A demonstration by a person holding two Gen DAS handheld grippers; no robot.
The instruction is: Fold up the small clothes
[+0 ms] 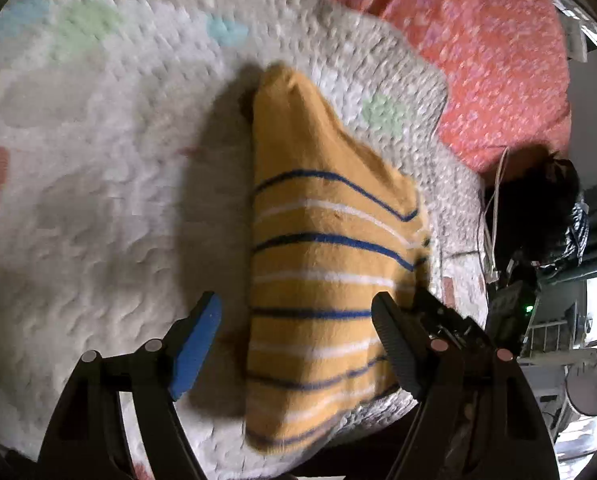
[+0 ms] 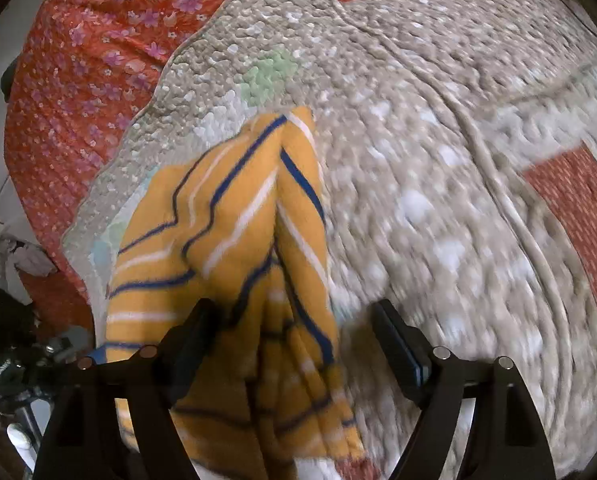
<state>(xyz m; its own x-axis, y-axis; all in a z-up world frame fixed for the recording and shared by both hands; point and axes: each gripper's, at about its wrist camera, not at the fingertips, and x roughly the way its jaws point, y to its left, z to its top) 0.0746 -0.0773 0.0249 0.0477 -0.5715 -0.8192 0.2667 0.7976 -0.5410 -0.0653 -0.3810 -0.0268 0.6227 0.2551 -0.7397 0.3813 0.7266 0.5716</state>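
A yellow garment with blue and white stripes [image 1: 326, 240] lies folded to a long wedge on a pale quilted blanket [image 1: 98, 160]. My left gripper [image 1: 296, 312] hovers open above its near end. The blue-padded finger is over the quilt, and the other finger is over the cloth. In the right wrist view the same garment [image 2: 234, 220] is bunched and creased. It rises between the jaws of my right gripper [image 2: 296, 316] and lies against the left finger [image 2: 202, 320]. A wide gap separates it from the other pad, so the right gripper is open and nothing is pinched.
An orange floral bedsheet [image 1: 490, 60] [image 2: 78, 60] shows beyond the quilt's wavy edge [image 2: 146, 112]. A dark bag [image 1: 538, 208], white cables [image 1: 494, 216] and room clutter sit past the bed's side. The quilt has a red patch [image 2: 578, 220] and raised folds [image 2: 478, 140].
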